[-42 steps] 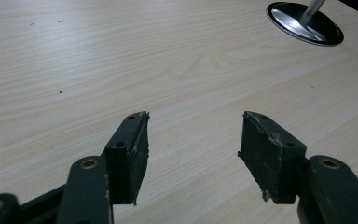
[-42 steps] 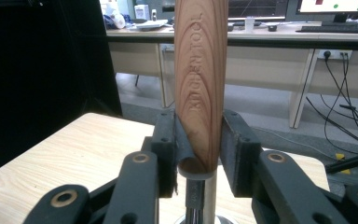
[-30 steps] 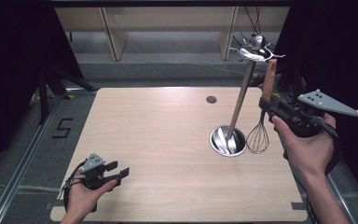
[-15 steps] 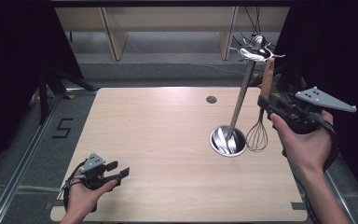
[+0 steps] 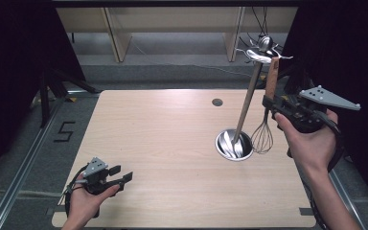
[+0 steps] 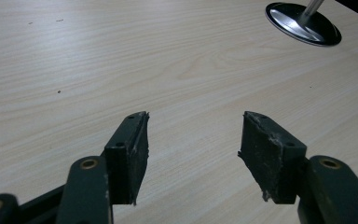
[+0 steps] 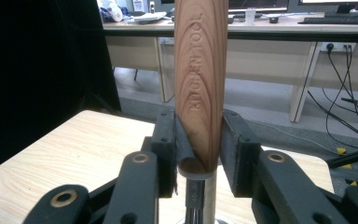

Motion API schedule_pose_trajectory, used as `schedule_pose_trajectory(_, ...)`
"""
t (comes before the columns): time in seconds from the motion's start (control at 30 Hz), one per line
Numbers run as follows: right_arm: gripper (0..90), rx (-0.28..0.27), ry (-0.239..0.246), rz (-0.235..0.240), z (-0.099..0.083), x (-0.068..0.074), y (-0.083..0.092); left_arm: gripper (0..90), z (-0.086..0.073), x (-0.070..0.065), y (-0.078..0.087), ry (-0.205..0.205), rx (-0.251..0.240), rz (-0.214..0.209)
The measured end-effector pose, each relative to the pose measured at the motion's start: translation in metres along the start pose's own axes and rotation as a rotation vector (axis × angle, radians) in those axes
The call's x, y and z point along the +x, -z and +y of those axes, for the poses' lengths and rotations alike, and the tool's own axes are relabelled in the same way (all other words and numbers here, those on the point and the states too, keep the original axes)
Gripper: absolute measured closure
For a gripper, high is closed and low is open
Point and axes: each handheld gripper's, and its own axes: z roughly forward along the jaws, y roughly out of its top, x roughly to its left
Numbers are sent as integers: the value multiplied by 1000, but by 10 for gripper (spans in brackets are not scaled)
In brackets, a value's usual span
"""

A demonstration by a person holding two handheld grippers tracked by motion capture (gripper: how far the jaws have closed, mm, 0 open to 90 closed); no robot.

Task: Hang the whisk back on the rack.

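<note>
Nearest the person, the left gripper rests low at the desk's front left corner, its jaws spread with nothing between them, bare wood ahead of it. Farther in and to the right, the right gripper has its jaws pinching the wooden handle of a whisk, held upright with its wire head hanging just beside the round metal base of a utensil stand. The whisk seems to be either coming off or going onto the stand; a hook at the top, where a spoon hangs, looks like the goal. The stand sits near the desk's right edge, so room is tight there and wide open to the left.
</note>
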Motion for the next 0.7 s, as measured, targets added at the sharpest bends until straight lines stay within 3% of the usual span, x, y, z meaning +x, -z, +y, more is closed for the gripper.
schedule_pose_trajectory(0.17, 697, 9, 12, -5, -1, -1, -4, 409, 0, 0, 0, 1, -2, -2)
schedule_pose_trajectory(0.33, 697, 18, -17, -4, -5, 1, -5, 409, 0, 0, 0, 1, 0, 0)
schedule_pose_trajectory(0.5, 696, 19, 8, -3, -6, 0, -6, 409, 0, 0, 0, 2, -2, -2)
schedule_pose_trajectory(0.7, 693, 22, -11, -3, -9, 2, -5, 409, 0, 0, 0, 3, 0, 1)
